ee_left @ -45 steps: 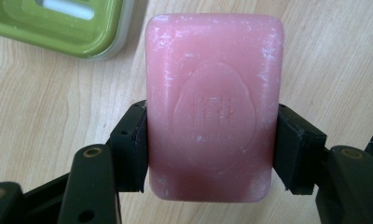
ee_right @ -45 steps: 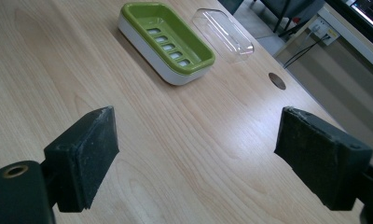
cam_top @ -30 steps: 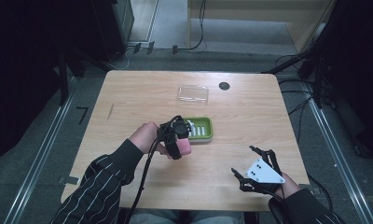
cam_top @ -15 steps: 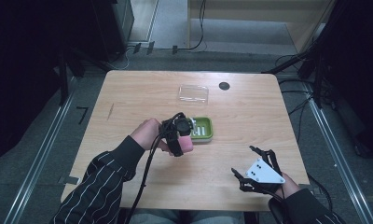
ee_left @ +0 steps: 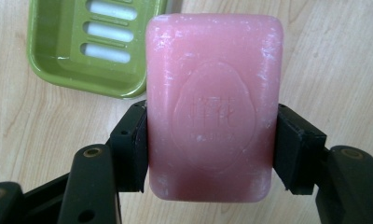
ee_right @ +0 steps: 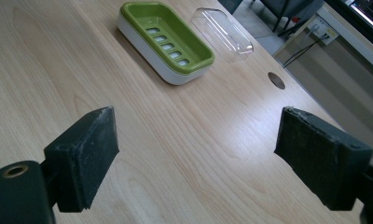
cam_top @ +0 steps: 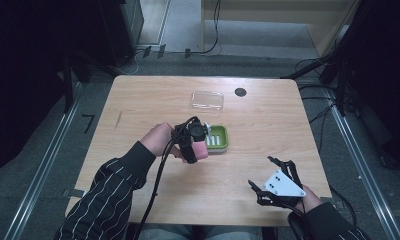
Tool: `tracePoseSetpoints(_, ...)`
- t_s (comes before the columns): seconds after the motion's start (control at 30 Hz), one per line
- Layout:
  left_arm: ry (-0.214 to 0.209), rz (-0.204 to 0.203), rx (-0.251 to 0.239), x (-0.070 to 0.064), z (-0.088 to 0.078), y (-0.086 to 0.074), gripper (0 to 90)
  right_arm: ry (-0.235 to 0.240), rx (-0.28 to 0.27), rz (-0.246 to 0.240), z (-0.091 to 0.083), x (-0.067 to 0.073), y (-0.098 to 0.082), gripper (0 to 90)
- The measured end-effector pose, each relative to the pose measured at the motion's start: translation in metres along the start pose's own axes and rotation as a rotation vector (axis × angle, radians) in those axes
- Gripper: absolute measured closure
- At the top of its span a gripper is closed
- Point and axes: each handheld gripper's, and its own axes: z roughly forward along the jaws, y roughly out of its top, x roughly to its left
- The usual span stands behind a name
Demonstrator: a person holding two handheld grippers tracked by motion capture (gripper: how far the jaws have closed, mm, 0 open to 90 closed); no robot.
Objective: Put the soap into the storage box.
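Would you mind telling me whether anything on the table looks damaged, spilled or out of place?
Nothing stands out. The pink soap bar sits squarely in the left gripper, whitish scuffs only; the green slotted soap dish and clear plastic lid rest flat, apart.

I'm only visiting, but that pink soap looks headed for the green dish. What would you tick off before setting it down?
1. Grip: left gripper has both jaws pressed on the pink soap bar: ok.
2. Green soap dish empty inside: ok.
3. Clear lid off and lying apart from the dish: ok.
4. Soap over the dish: not ok, it sits beside the dish's edge.
5. Right gripper open, away from the dish: ok.
6. Soap's height above the table: cannot tell.
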Motion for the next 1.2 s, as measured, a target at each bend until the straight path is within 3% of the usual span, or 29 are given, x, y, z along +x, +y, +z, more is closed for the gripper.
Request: tracePoseSetpoints(1.2,0.012,0.046,-0.009,0.018,0.001,0.020,38.6,0.000,0.004,-0.004,0.000,0.000,-0.001,13.3)
